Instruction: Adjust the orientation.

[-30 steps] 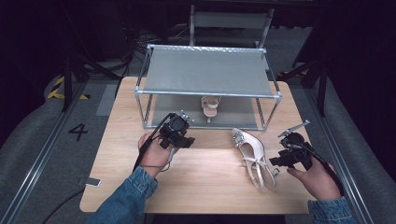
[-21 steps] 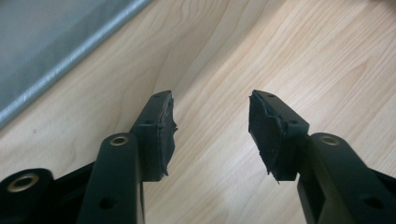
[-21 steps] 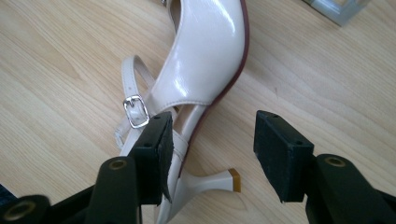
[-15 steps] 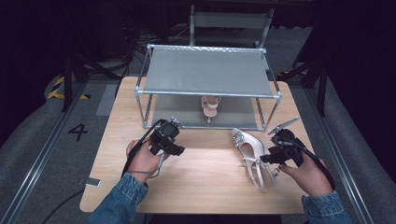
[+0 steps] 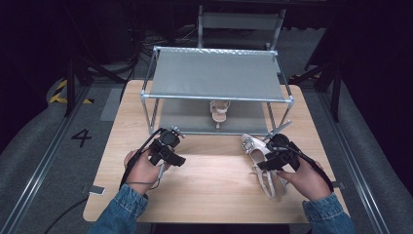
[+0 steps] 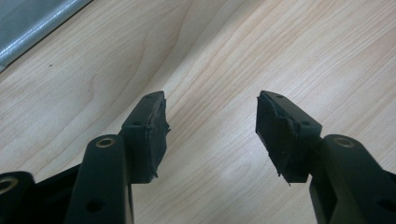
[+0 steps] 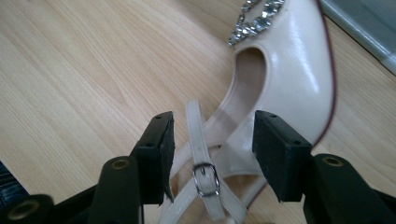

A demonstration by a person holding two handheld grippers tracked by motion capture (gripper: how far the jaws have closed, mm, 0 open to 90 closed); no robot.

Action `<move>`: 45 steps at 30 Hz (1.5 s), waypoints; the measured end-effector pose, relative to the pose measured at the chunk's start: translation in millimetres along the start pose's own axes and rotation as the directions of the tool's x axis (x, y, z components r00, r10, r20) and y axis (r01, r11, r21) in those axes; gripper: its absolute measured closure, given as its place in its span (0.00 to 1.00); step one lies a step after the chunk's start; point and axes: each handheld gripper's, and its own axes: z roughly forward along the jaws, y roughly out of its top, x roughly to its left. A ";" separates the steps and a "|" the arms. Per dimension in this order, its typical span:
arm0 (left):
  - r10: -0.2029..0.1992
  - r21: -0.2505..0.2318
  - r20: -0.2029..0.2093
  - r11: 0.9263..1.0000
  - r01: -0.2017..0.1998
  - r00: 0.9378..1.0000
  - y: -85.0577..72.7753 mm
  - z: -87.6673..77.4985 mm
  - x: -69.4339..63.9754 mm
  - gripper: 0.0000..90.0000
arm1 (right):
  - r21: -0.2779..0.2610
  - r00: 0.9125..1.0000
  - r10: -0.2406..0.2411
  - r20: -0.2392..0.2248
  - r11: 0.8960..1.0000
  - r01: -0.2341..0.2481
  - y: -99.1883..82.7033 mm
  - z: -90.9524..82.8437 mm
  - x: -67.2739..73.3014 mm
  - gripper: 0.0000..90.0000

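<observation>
The right gripper is hovering over the cream slingback shoe, which is lying on the wooden table at about 4 o'clock from the table's middle, its jewelled toe pointing toward the rack's front right leg. The jaws are standing wide, one on either side of the buckled ankle strap, and no pad is pressing on it yet; they have just been narrowing a little. Straddling the strap this way looks like the setup for a pinch on the thinnest, easiest part of the shoe.

The left gripper is pointing down at bare wood at about 8 o'clock, jaws apart with nothing between them, and they have just been opening. It is probably waiting clear of the work.

The matching shoe is sitting on the lower shelf of the metal shoe rack at 12 o'clock, so this one is likely heading beside it. There is open shelf to either side of that shoe. The rack's front rail and right front leg are standing close to the toe, so the lift should be clearing those before moving in.
</observation>
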 end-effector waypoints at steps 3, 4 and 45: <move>-0.013 -0.004 0.000 1.000 0.013 1.000 -3.7 -0.2 2.1 0.48 | 0.007 1.000 -0.009 -0.017 1.000 0.009 3.8 4.8 2.0 0.56; -0.011 -0.003 -0.005 1.000 0.011 1.000 -4.6 -0.7 2.9 0.48 | 0.019 0.999 -0.019 -0.034 1.000 0.020 7.4 10.9 4.1 0.56; 0.010 0.027 0.009 1.000 -0.010 1.000 0.7 7.5 3.9 0.48 | -0.083 0.996 0.010 0.091 0.997 -0.002 -14.6 -43.9 -11.9 0.91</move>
